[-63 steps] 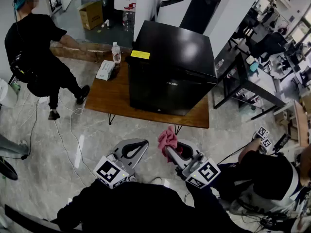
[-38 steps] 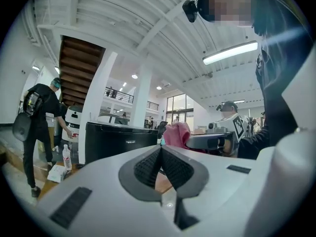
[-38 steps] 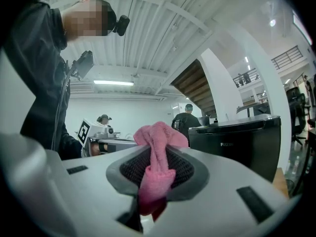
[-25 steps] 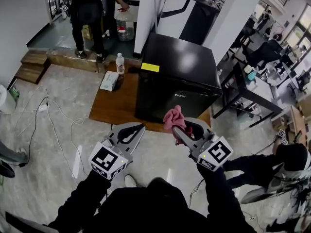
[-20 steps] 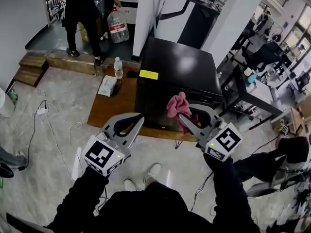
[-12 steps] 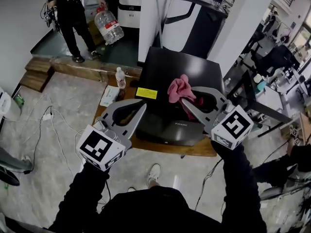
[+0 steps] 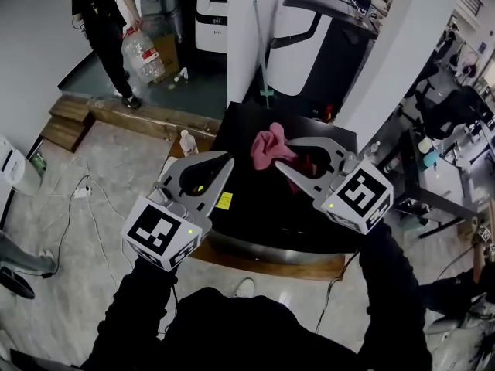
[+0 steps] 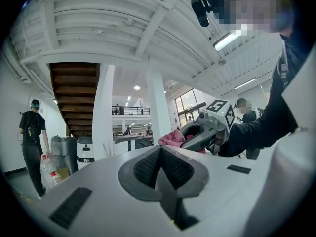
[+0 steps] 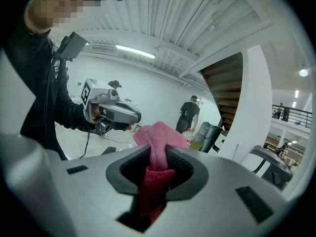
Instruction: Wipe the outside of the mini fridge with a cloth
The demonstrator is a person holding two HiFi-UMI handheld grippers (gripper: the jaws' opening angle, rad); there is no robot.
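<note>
At the far left, well apart from our work, a person [image 7: 99,10] carries a large water jug [image 7: 141,52]; this is not part of the task. On the wooden table [image 7: 309,267], a small bottle [image 7: 186,141] stands at the left edge, just beside the mini fridge [image 7: 271,207], and the fridge takes up most of the table, so that only the near edge shows in front of it. Our left gripper [image 7: 225,160] is held up over the left part of the fridge top, above a yellow sticker [image 7: 224,200]. In the left gripper view its jaws are pressed together with nothing between them, so this gripper [image 8: 160,154] is empty. To the right of it, the pink cloth [image 7: 268,147] is pinched in the right gripper [image 7: 280,165]. The right gripper view shows the jaws closed on a fold of the cloth [image 9: 159,137], with one bunch standing out past the tips and the rest hanging down behind. Both gripper views look out into the room and not at the fridge, so we judge that the cloth is in the air over the far part of the fridge top and does not touch it. In our judgement the cloth is ready and has been brought to the fridge, but the wiping is not yet begun: the top, the front and the sides all remain to be done.
</note>
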